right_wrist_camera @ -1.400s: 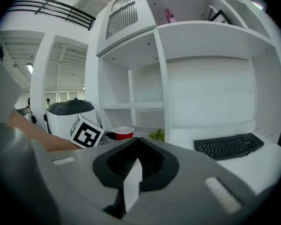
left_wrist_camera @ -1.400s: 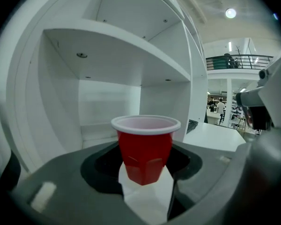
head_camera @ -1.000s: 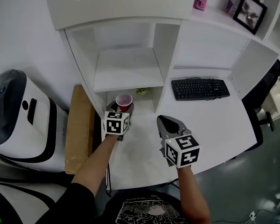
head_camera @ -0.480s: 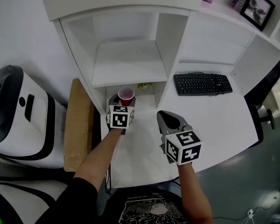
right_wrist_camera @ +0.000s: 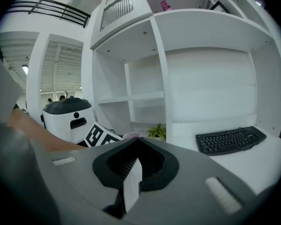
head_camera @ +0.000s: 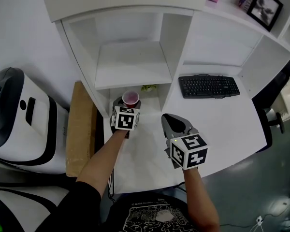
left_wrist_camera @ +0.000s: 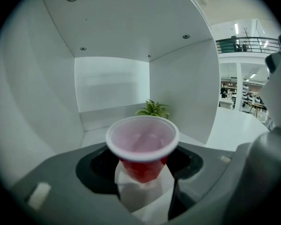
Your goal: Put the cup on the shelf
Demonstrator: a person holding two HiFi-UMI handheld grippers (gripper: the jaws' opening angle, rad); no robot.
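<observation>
The left tongs (head_camera: 129, 102) pinch the red plastic cup (head_camera: 130, 98) low on its body, one jaw on each side; in the left gripper view the cup (left_wrist_camera: 142, 146) stands upright with its white rim level and nothing visible inside it. It hangs in front of the shelf (head_camera: 130, 64) and below that board's front edge, at the mouth of the open compartment under the shelf, clear of the worktop (head_camera: 222, 124). A small green plant (left_wrist_camera: 153, 109) sits at the back of that compartment, under the shelf and beyond the cup. The right tongs (head_camera: 170, 123) are pressed together with nothing between them, and they hover over the worktop well short of the shelf, off to its right front. A black keyboard (head_camera: 209, 86) lies to the right of the shelf, past the upright divider.

As I judge it, the grasp and the carry to the unit are done, and the placing is not: the cup has yet to rise above the shelf's edge, go in over the bare board, be set down upright and be let go
</observation>
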